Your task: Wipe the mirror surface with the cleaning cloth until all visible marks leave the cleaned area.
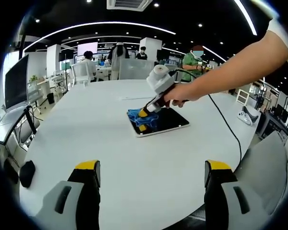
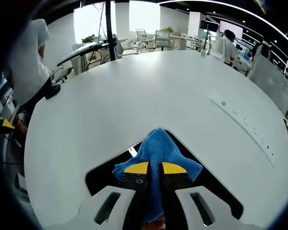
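Note:
A flat dark mirror (image 1: 167,121) lies on the white table (image 1: 96,129), past its middle. On the mirror's left end sits a blue cleaning cloth (image 1: 143,120), and my right gripper (image 1: 143,120), held by a hand from the right, presses down on it. In the right gripper view the yellow-tipped jaws are shut on the blue cloth (image 2: 156,151), which spreads over the mirror (image 2: 105,172) near its corner. My left gripper (image 1: 152,171) hovers open over the table's near edge, well short of the mirror, with nothing between its jaws.
A black cable (image 1: 225,122) runs across the table right of the mirror. A white controller (image 1: 247,116) lies near the right edge. Chairs, desks, monitors and several people stand beyond the far edge. A thin strip (image 2: 245,127) with markings lies on the table.

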Demonstrator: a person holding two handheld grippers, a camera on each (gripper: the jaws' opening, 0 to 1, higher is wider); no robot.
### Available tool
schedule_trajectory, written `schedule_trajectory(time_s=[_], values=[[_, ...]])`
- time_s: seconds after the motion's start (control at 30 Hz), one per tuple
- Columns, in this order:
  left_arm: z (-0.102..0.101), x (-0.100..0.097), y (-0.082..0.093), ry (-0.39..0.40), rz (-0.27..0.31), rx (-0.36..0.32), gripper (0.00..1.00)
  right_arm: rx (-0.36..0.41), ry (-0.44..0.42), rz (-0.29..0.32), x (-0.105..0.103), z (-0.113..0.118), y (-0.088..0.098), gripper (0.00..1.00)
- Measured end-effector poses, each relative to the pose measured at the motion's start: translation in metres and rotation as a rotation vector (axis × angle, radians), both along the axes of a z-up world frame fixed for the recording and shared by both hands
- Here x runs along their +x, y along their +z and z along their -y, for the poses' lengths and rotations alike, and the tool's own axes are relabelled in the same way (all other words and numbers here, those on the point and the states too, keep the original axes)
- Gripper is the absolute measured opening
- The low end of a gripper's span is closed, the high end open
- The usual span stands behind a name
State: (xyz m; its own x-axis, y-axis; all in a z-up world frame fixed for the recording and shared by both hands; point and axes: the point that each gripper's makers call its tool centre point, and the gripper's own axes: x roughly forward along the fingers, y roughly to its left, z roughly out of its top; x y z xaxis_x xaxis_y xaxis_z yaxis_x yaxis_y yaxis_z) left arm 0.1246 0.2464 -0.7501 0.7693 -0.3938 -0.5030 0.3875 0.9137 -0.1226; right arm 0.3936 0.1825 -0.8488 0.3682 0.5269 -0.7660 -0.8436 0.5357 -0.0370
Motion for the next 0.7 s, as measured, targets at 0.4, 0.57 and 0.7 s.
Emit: schedule_trajectory(time_s=[0.4, 0.57, 0.7], values=[[-0.005, -0.002, -0.001, 0.009, -0.001, 0.001, 0.91, 0.003, 0.003, -0.001, 0.003, -0.009, -0.001, 0.04], [-0.004, -0.003, -0.002, 0.009, -0.004, 0.0, 0.9, 0.005, 0.008, 0.0, 0.003, -0.009, -0.001, 0.04], [-0.005, -0.002, -0.003, 0.01, -0.006, 0.001, 0.9, 0.012, 0.005, 0.001, 0.003, -0.012, -0.001, 0.04]])
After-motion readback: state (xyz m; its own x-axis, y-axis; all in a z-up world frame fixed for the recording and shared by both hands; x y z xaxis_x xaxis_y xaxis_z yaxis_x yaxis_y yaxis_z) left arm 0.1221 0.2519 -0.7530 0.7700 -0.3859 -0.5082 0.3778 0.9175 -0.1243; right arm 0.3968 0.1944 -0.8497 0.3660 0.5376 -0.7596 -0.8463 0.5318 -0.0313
